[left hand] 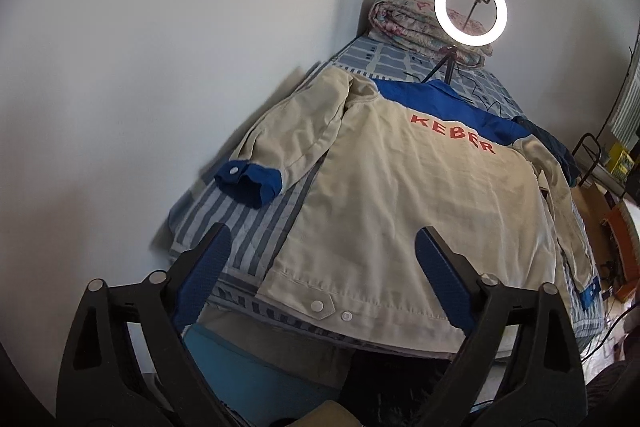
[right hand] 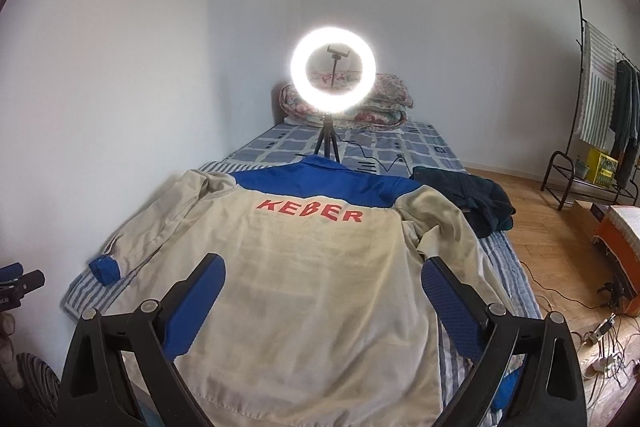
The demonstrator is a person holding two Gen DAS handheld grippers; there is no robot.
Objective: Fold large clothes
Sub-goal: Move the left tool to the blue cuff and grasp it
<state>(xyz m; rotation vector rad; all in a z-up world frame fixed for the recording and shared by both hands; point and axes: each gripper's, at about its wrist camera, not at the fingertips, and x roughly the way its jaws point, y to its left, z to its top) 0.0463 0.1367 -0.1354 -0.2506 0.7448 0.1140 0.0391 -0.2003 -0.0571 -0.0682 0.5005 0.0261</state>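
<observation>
A beige work jacket (left hand: 400, 195) (right hand: 320, 287) with a blue yoke, blue cuffs and red "KEBER" lettering lies spread back-up on the bed, sleeves out to both sides. My left gripper (left hand: 324, 247) is open and empty, hovering above the jacket's hem near its left corner. My right gripper (right hand: 322, 281) is open and empty, hovering above the jacket's lower back. The left sleeve's blue cuff (left hand: 248, 183) (right hand: 105, 269) rests on the striped sheet. The left gripper's tip (right hand: 20, 281) shows at the right wrist view's left edge.
A lit ring light on a tripod (left hand: 471, 9) (right hand: 335, 71) stands on the bed beyond the collar, with a folded quilt (left hand: 420, 23) (right hand: 360, 107) behind it. A dark garment (right hand: 476, 201) lies at the bed's right edge. The wall runs along the bed's left side. A clothes rack (right hand: 600, 99) and cables (right hand: 600, 331) are on the floor, right.
</observation>
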